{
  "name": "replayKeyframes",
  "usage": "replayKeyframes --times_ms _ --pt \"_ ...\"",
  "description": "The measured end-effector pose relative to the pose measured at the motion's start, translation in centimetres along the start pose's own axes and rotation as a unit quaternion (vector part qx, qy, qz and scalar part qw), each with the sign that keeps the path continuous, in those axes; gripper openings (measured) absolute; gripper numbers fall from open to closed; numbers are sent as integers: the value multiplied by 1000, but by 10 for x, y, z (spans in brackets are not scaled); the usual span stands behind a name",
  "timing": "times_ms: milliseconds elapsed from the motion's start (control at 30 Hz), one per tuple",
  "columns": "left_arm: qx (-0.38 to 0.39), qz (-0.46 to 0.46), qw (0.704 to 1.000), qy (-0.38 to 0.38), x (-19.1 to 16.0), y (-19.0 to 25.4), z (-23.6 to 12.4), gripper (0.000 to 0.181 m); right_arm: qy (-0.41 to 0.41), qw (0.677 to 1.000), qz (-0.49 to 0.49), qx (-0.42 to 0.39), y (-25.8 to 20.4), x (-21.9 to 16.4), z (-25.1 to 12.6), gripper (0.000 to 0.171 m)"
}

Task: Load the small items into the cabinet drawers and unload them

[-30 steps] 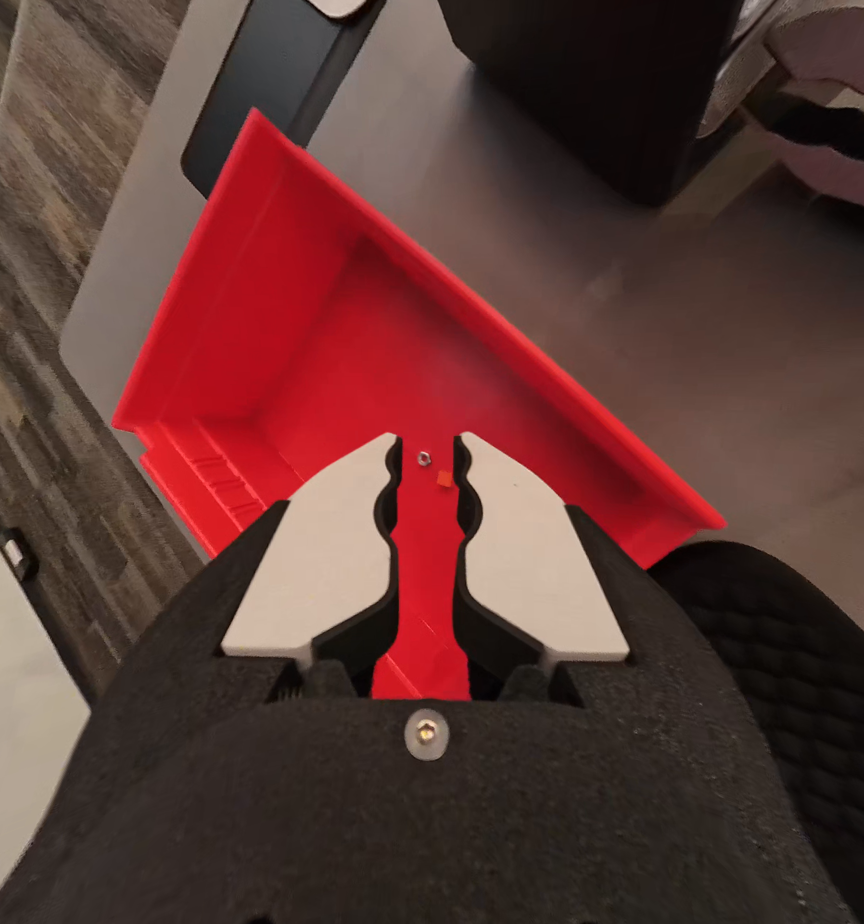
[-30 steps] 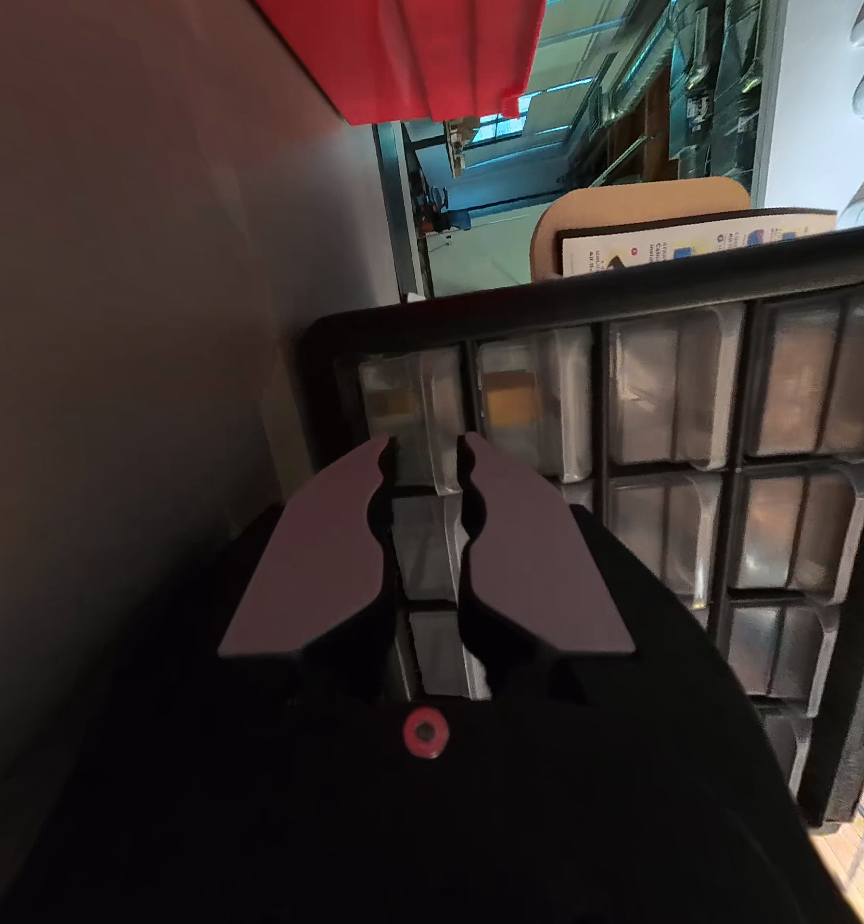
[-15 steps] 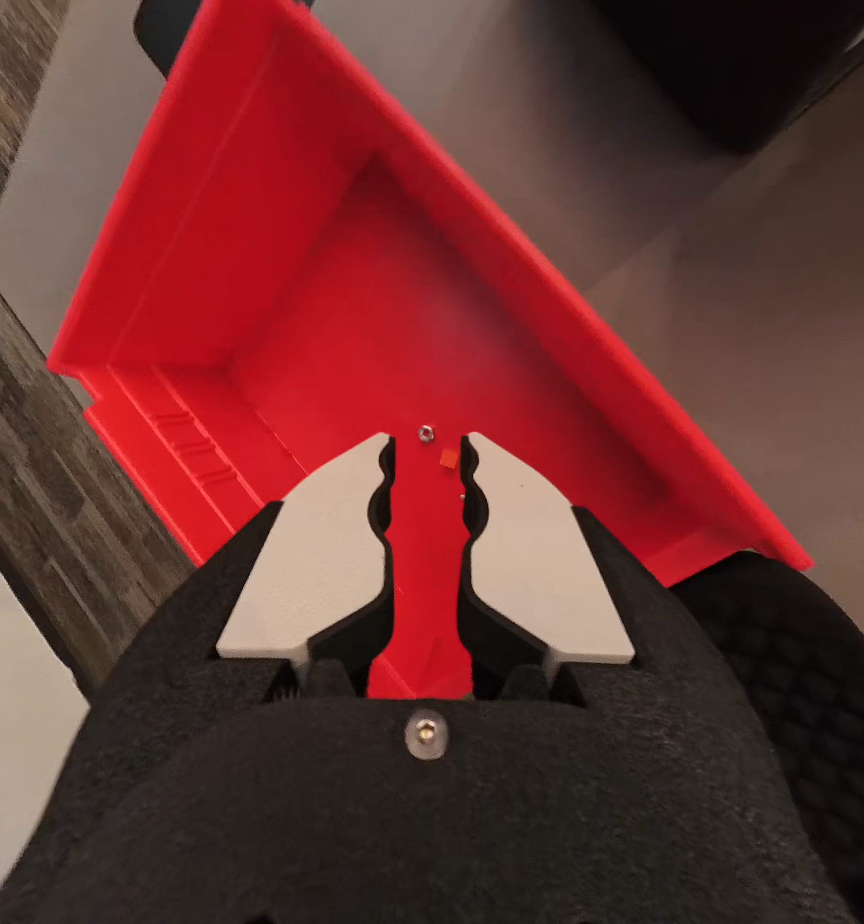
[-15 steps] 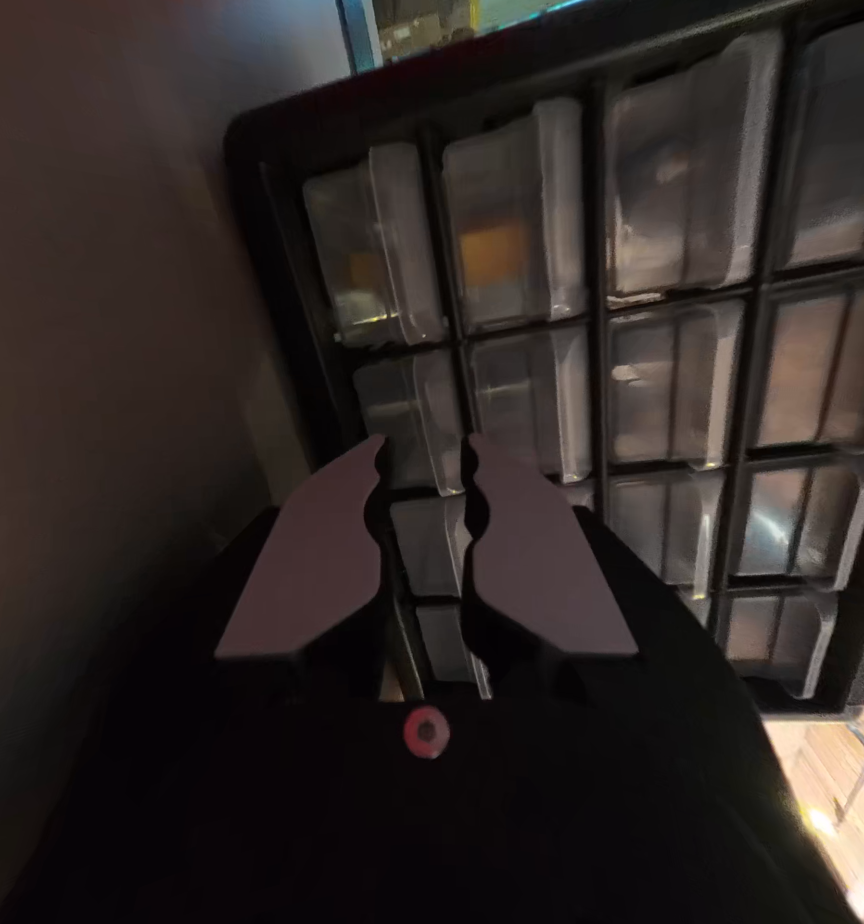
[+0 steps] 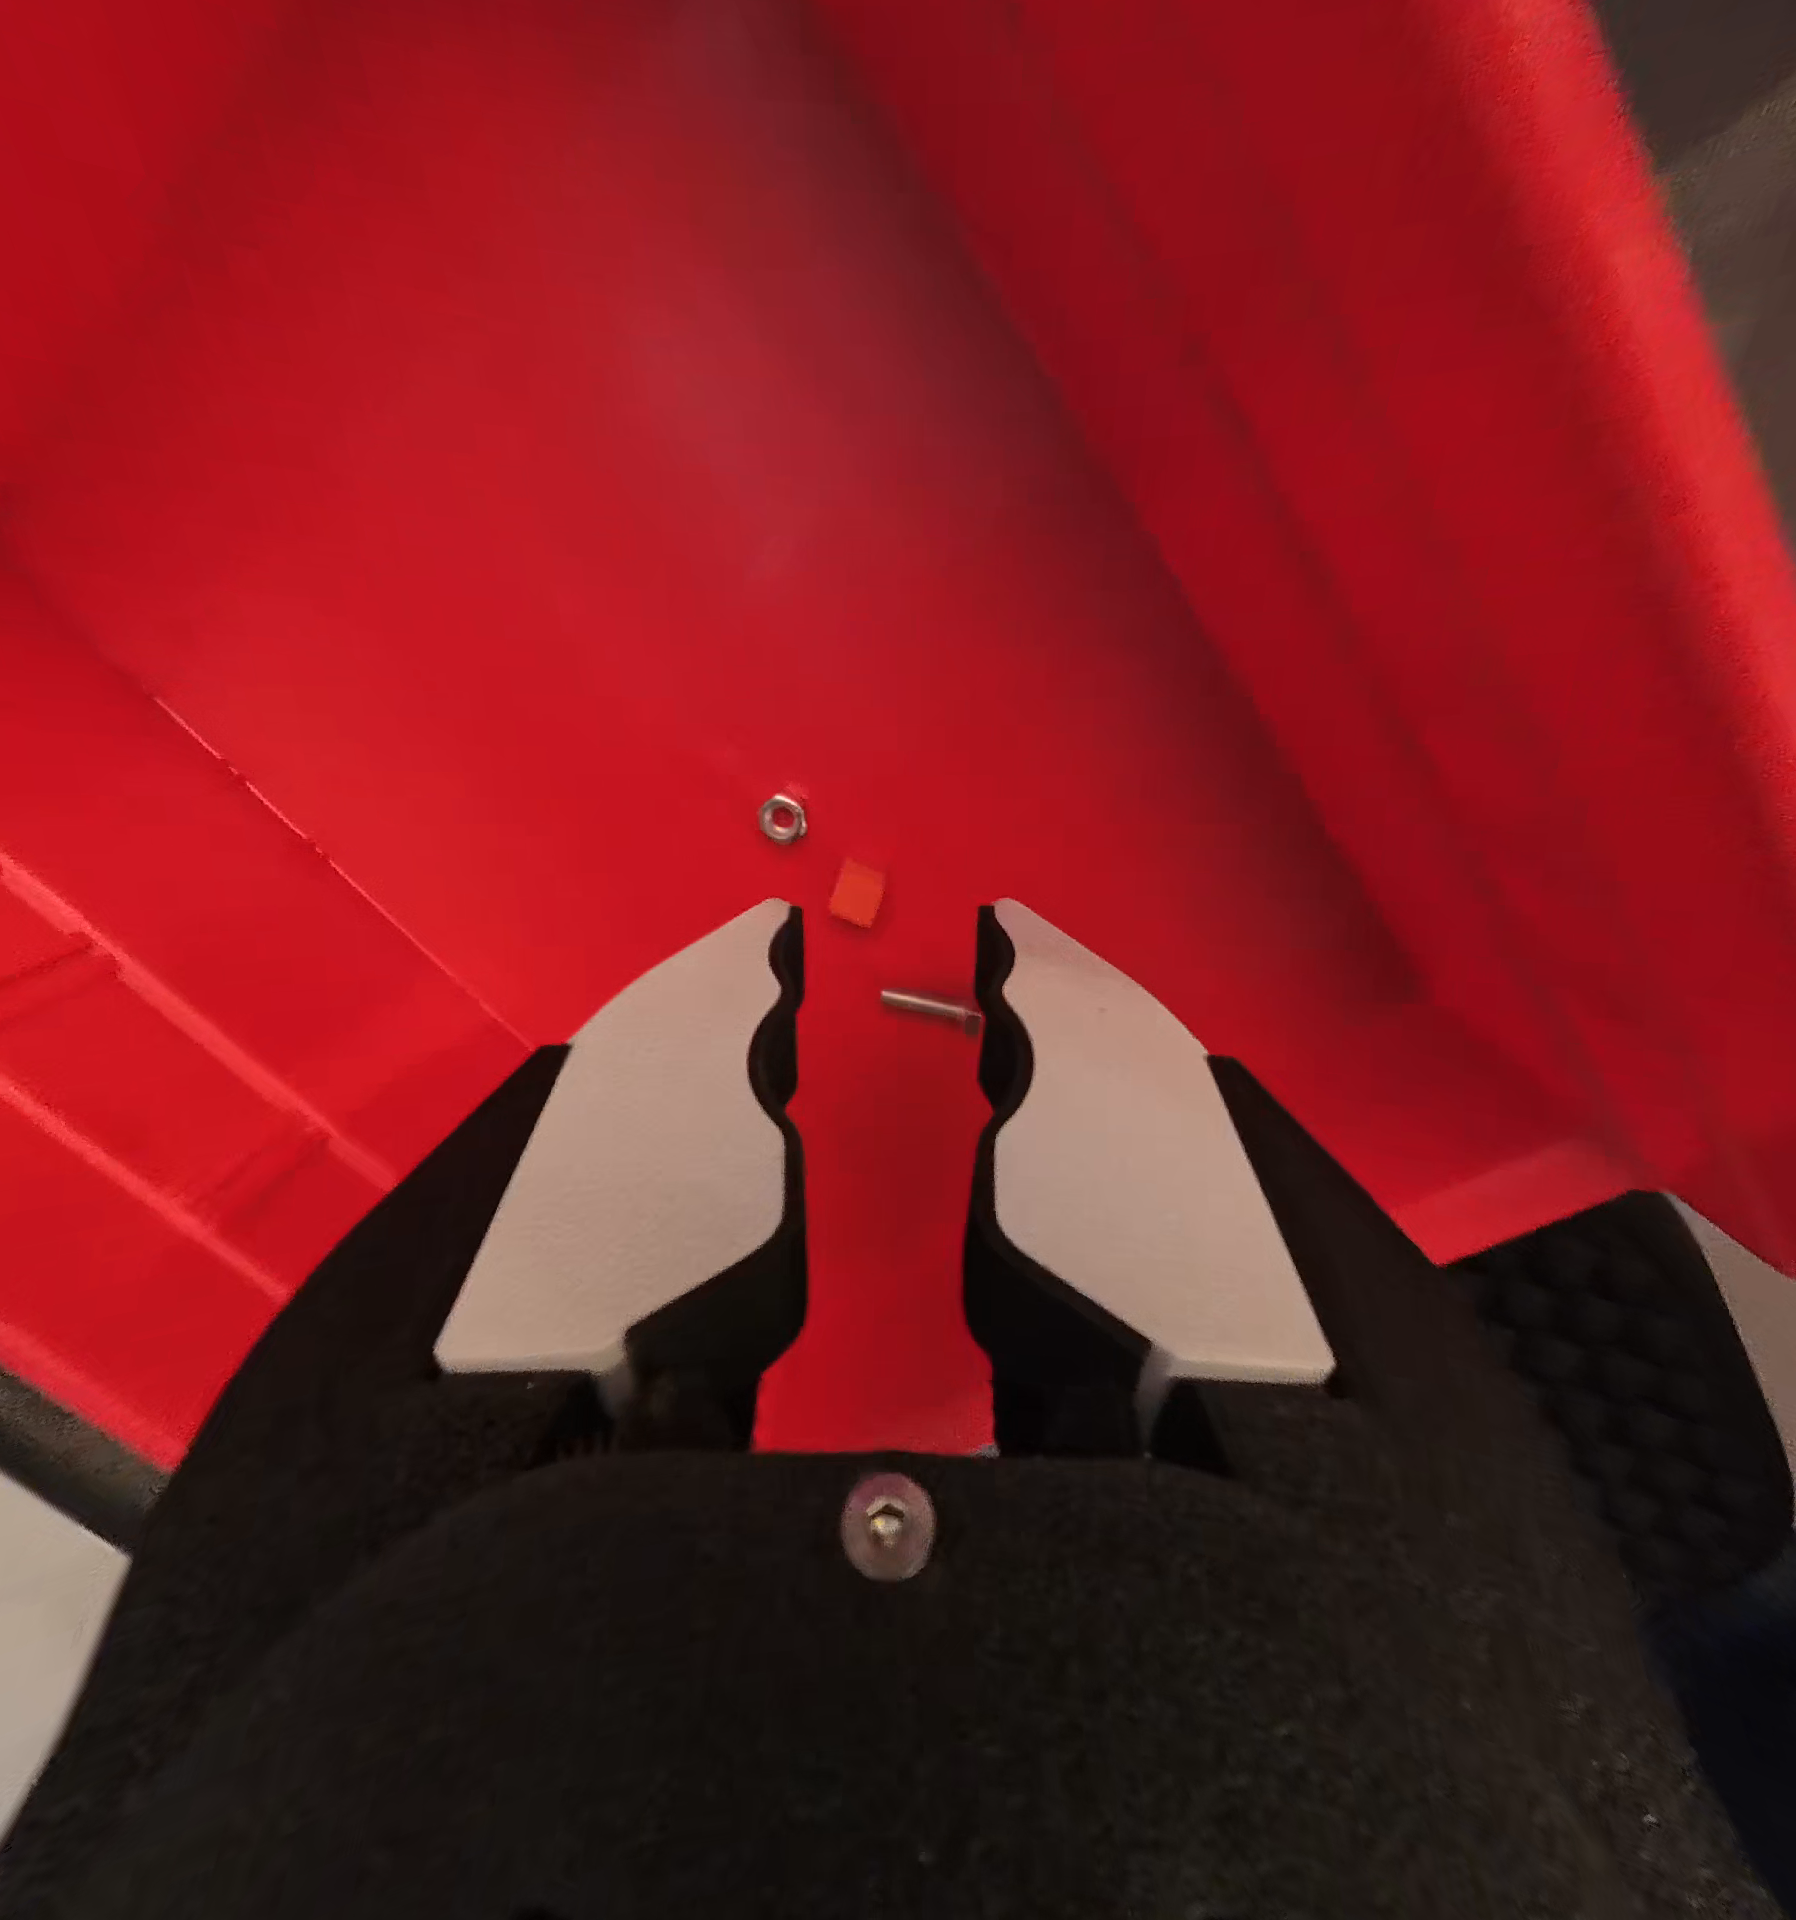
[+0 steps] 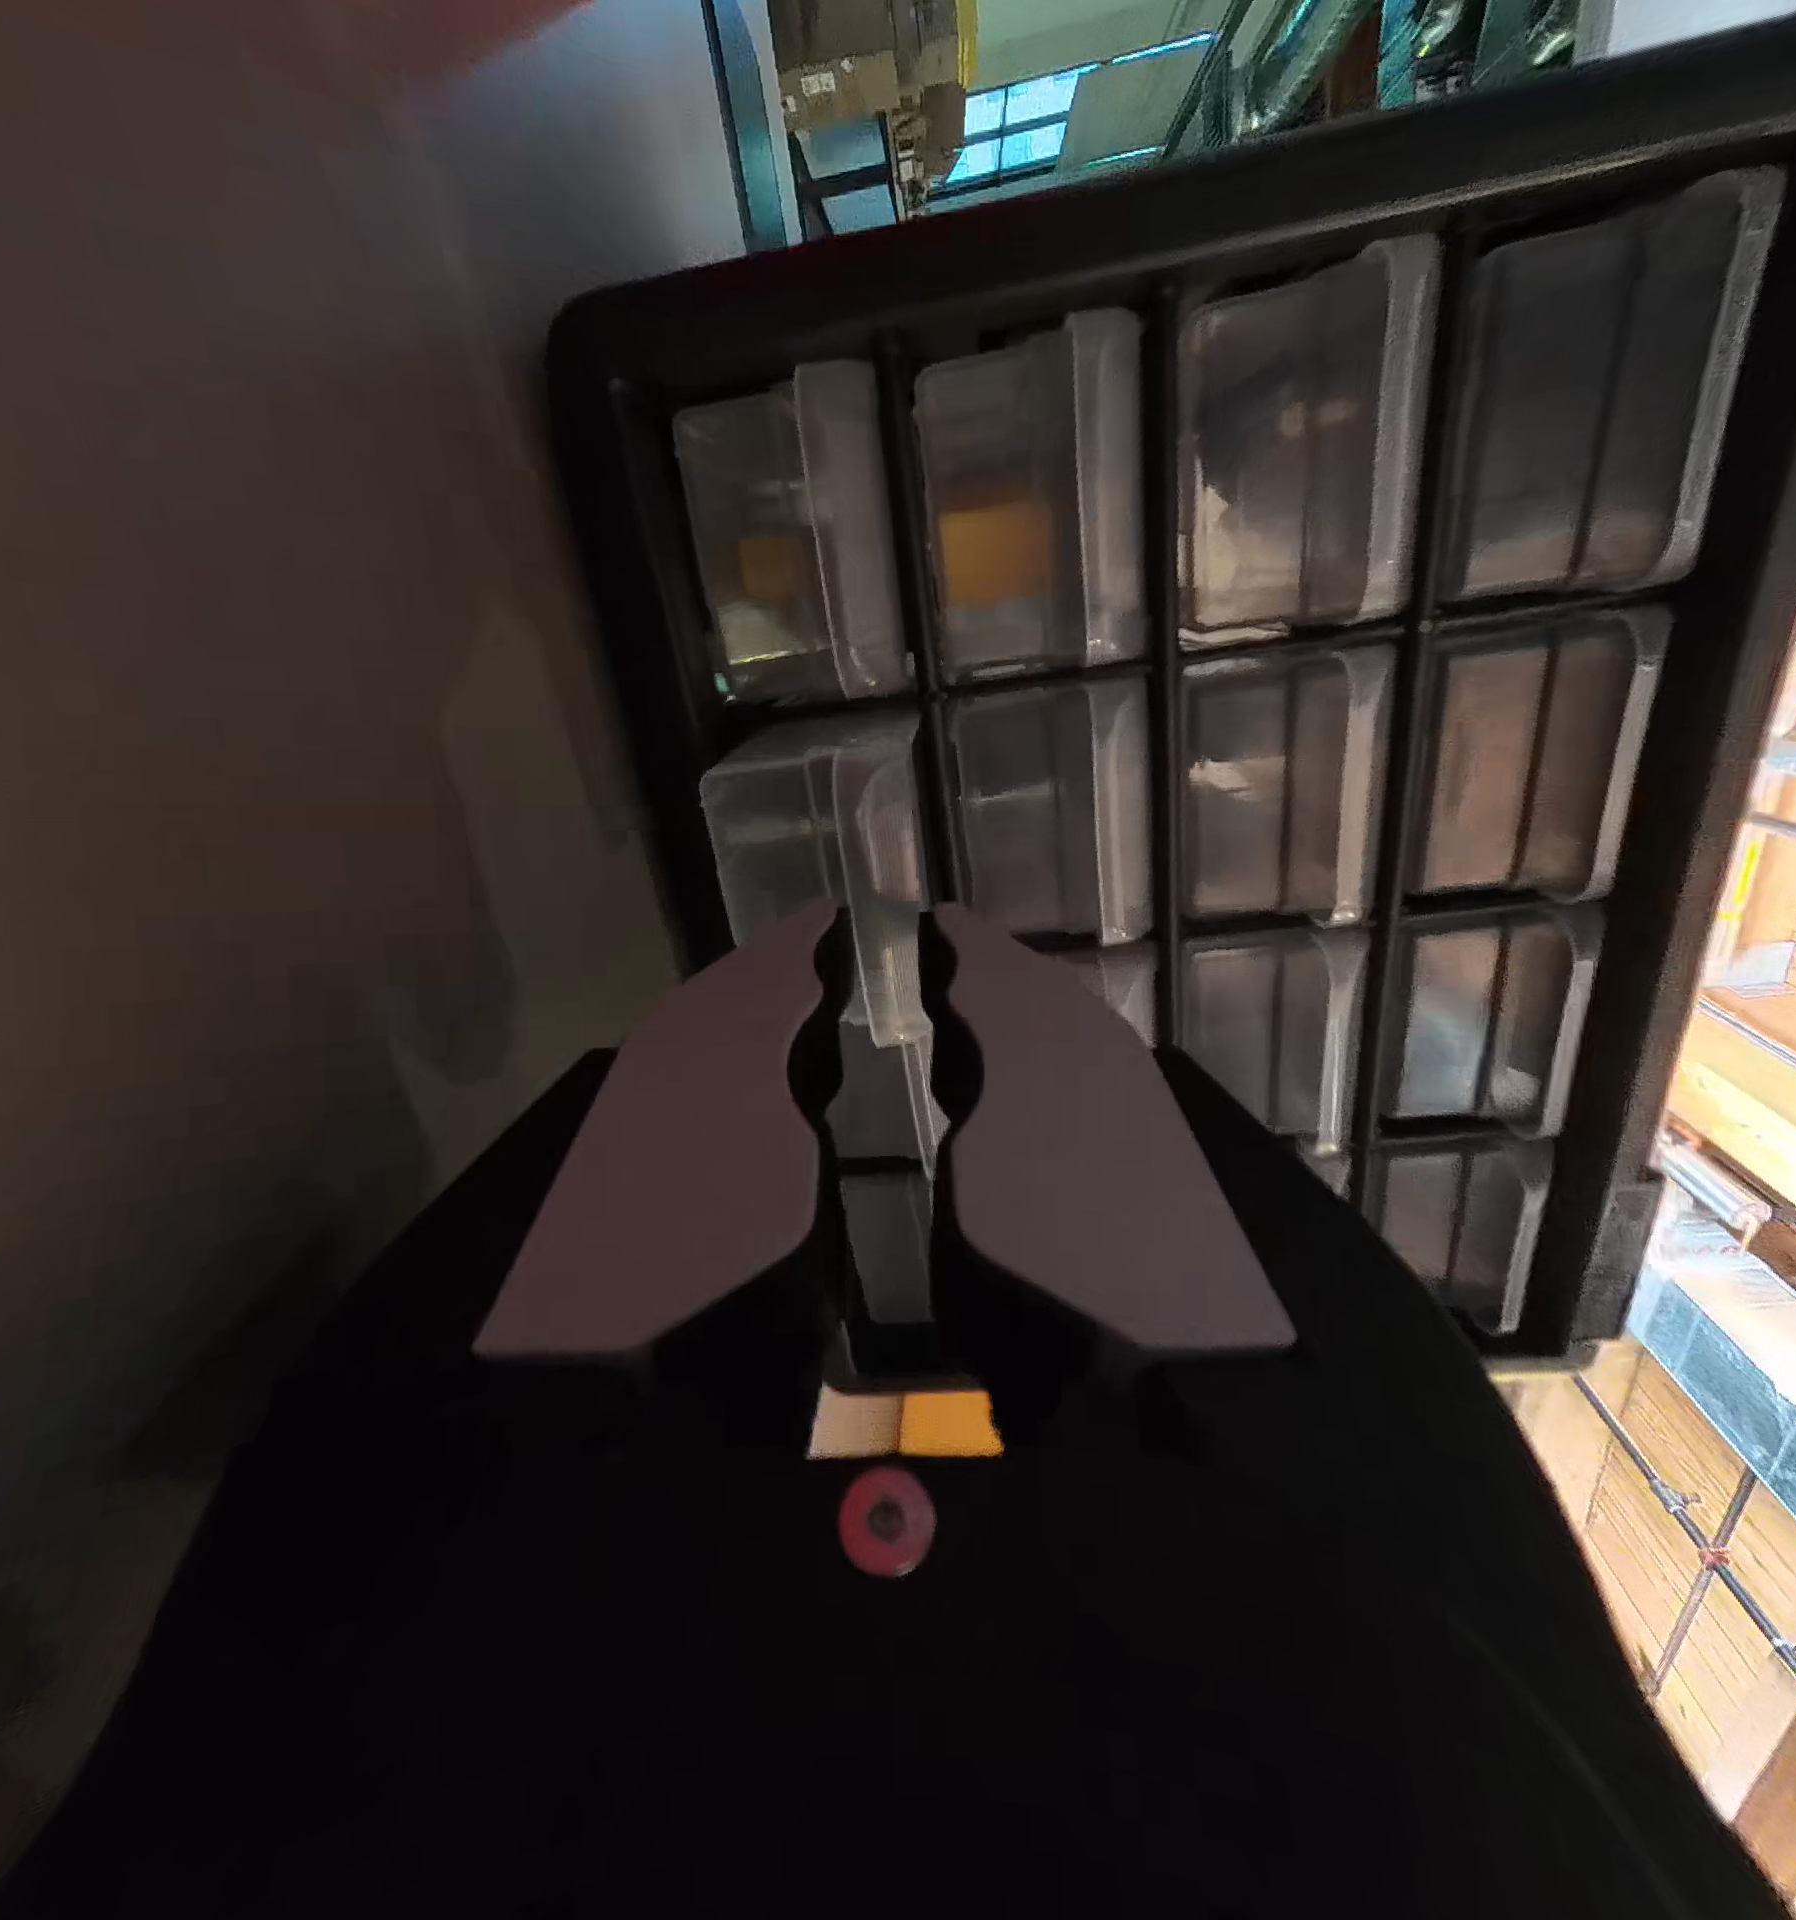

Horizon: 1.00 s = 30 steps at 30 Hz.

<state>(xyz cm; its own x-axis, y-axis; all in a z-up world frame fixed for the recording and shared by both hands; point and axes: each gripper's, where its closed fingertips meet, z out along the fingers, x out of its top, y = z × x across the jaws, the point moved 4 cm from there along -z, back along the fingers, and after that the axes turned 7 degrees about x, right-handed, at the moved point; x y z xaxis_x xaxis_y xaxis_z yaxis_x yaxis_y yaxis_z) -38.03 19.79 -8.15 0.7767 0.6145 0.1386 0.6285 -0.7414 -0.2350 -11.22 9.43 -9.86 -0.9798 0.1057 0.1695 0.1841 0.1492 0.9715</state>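
The left claw point(image 5: 886, 914) is hanging low over the floor of a red tray point(image 5: 561, 468), its jaws parted and gripping nothing. Three small items are lying on the tray floor right at its tips. A small metal nut point(image 5: 782, 818) is sitting just beyond the left fingertip, clear of the claw. A tiny orange-red square piece point(image 5: 856, 892) is lying just beside the nut, a touch nearer, right at the mouth of the gap between the two tips. A short metal screw point(image 5: 928, 1006) is lying inside the gap itself, crosswise, with its head end close against the inner edge of the right finger; whether it is actually touching, I cannot tell. The tray's far wall is rising steeply behind them, and its stepped lip is running along the left side.

Over at the black cabinet point(image 6: 1704, 312), the right claw point(image 6: 886, 925) is reaching at the grid of clear drawers. Its jaws are only narrowly apart, with the upright pull tab of one clear drawer point(image 6: 800, 831) standing between the fingers; whether they are pinching it, I cannot tell. That drawer is in the cabinet's leftmost column, second row down, and is sticking out a little from its slot. The drawers around it are sitting flush, two in the top row showing something orange inside. The grey surface point(image 6: 198, 727) is stretching along the cabinet's left side.
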Motion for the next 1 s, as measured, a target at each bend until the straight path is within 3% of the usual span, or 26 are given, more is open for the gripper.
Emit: replayKeyframes --times_ms 200,467,700,767,1000 --pt "-30 -54 998 -20 1 -16 24 37 4 1000 9 8 -3 1 -23 13" --pt "-37 -69 997 -25 3 -20 38 26 12 1000 15 15 -6 7 -34 13" --pt "-35 -68 997 -18 5 -22 39 20 13 999 23 22 -6 6 -40 13" --pt "-33 -60 997 -17 5 -22 39 10 14 999 22 23 -7 8 -41 13" --pt "-17 -53 998 -18 1 -24 26 10 17 999 29 27 -9 8 -41 14"
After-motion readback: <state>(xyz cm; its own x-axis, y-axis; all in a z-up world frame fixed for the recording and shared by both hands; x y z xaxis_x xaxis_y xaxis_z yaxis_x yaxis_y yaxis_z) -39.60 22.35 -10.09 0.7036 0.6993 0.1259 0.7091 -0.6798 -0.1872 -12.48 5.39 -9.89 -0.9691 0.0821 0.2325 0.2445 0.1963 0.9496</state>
